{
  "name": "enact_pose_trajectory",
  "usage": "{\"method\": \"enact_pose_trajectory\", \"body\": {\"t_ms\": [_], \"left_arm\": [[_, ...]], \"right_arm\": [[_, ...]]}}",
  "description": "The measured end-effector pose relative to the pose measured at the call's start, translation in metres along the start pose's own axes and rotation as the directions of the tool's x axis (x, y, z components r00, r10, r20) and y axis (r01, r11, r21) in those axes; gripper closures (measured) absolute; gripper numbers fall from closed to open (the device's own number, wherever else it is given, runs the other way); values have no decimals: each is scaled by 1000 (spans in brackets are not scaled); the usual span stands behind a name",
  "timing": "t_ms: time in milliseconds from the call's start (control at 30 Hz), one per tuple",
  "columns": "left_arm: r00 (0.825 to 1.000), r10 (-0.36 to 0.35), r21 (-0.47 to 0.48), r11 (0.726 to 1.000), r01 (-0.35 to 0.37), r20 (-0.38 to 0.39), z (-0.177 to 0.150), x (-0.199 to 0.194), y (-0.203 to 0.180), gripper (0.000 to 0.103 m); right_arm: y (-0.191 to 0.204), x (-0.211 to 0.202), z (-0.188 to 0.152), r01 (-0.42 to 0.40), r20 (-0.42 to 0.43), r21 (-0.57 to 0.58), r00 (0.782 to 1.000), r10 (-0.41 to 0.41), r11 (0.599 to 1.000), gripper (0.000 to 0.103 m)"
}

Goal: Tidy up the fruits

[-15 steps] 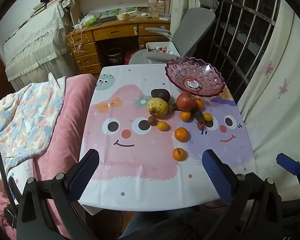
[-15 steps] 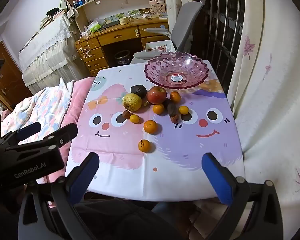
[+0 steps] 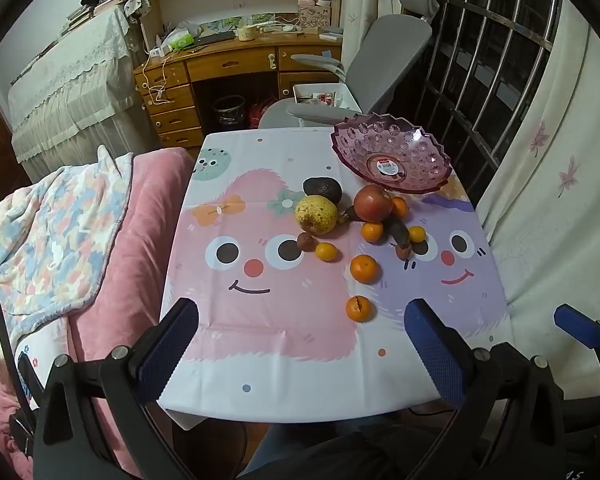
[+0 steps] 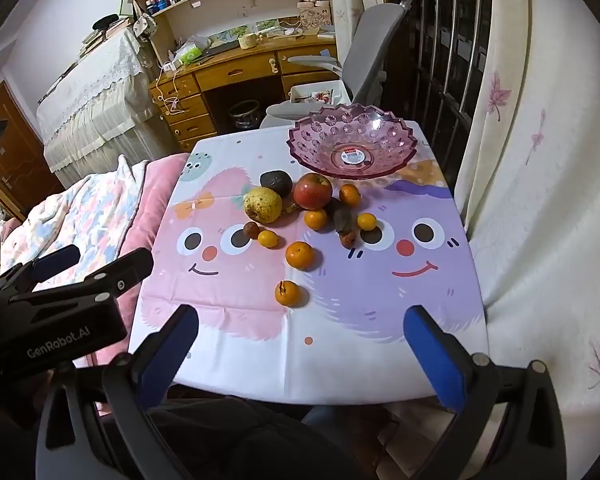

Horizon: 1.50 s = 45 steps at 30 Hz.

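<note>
Both the left gripper (image 3: 300,344) and right gripper (image 4: 300,344) gape empty over the tabletop's (image 3: 260,360) near edge; the fruits (image 3: 360,232) lie well beyond, before the pink bowl (image 3: 392,156).

Both my cameras look forward and steeply down from the near edge of the table (image 3: 284,400), held back from it. My left view sits further left, my right view further right. Both share the fruit bowl (image 3: 392,156) (image 4: 352,144), the loose fruit and the desk (image 3: 236,60) beyond.
</note>
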<state>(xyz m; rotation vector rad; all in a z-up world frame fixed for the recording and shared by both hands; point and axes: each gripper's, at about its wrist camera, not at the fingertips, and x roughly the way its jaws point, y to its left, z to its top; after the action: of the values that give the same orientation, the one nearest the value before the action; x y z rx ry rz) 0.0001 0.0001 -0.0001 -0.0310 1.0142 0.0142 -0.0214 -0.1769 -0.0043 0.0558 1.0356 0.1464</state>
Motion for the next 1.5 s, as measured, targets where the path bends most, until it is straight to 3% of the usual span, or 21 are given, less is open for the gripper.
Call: {"method": "enact_pose_trajectory", "body": {"t_ms": [1133, 1500], "left_arm": [[1000, -14, -14, 1000, 13, -27, -1, -2, 7, 1], [999, 10, -45, 999, -12, -42, 7, 11, 26, 1]], "right_arm": [[-6, 9, -6, -4, -16, 18, 1000, 4, 1000, 0], [-8, 17, 2, 15, 25, 49, 1000, -16, 999, 0]]}}
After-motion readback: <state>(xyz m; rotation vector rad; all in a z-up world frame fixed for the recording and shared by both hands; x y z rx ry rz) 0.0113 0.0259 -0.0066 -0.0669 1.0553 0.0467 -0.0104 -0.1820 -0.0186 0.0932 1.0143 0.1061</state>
